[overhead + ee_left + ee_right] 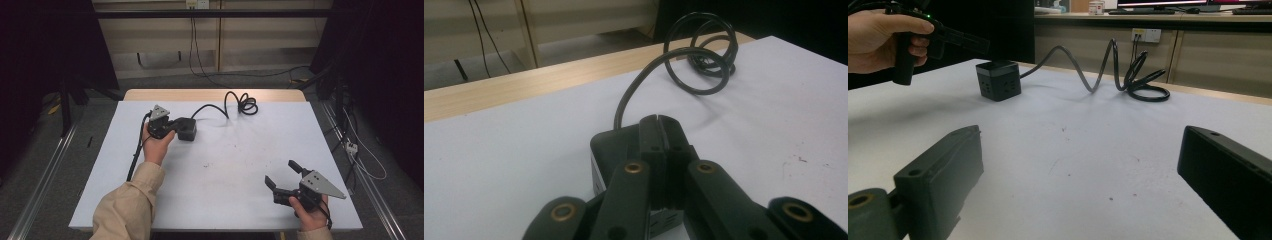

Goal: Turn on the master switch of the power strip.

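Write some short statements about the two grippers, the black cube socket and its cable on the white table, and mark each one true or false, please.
1. The left gripper has its jaws shut, just above the black cube socket. True.
2. The right gripper is shut on the cable. False: its jaws stand wide open with nothing between them, near the table's front right corner, far from the cable.
3. The cable lies in loops near the far edge of the table. True.
4. The cube socket lies on its side on the floor. False: it stands on the white table.
5. The cable runs out from the cube socket. True.
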{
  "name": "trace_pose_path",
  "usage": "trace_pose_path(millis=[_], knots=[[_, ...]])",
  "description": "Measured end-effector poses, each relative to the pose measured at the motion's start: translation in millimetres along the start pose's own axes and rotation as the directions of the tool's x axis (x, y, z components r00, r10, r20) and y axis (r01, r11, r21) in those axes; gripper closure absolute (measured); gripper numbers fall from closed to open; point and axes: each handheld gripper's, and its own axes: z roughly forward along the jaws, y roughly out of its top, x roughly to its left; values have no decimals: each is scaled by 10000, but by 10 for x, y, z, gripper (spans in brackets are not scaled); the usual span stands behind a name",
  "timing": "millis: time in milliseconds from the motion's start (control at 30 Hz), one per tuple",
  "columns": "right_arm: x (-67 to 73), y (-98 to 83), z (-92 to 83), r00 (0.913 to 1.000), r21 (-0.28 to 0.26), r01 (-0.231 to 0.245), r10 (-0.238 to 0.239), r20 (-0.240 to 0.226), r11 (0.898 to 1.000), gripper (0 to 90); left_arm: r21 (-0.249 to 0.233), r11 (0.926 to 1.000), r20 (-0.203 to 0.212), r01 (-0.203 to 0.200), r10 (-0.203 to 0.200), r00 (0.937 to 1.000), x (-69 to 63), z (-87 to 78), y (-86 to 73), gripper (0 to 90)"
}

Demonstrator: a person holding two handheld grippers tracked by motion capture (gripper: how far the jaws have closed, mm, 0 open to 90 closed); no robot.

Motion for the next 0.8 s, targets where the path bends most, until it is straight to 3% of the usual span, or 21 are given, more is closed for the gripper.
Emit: trace_pose_path(millis=[167,367,567,800], knots=[[0,0,1,10000,-3,6,-6,-8,10000,37,69,9999,23,-93,93,10000,-6,24,6,900],[0,1,-1,10000,-27,-11,11,-2,10000,37,124,9999,-3,82,-82,10000,-17,44,-8,900],[1,3,-1,10000,-21,11,-11,-10,10000,37,276,9995,-3,-136,136,9999,-16,56,-21,900],[0,4,-3,10000,-46,16,-16,3,10000,38,330,9995,-43,-12,14,10000,-25,91,-46,900]])
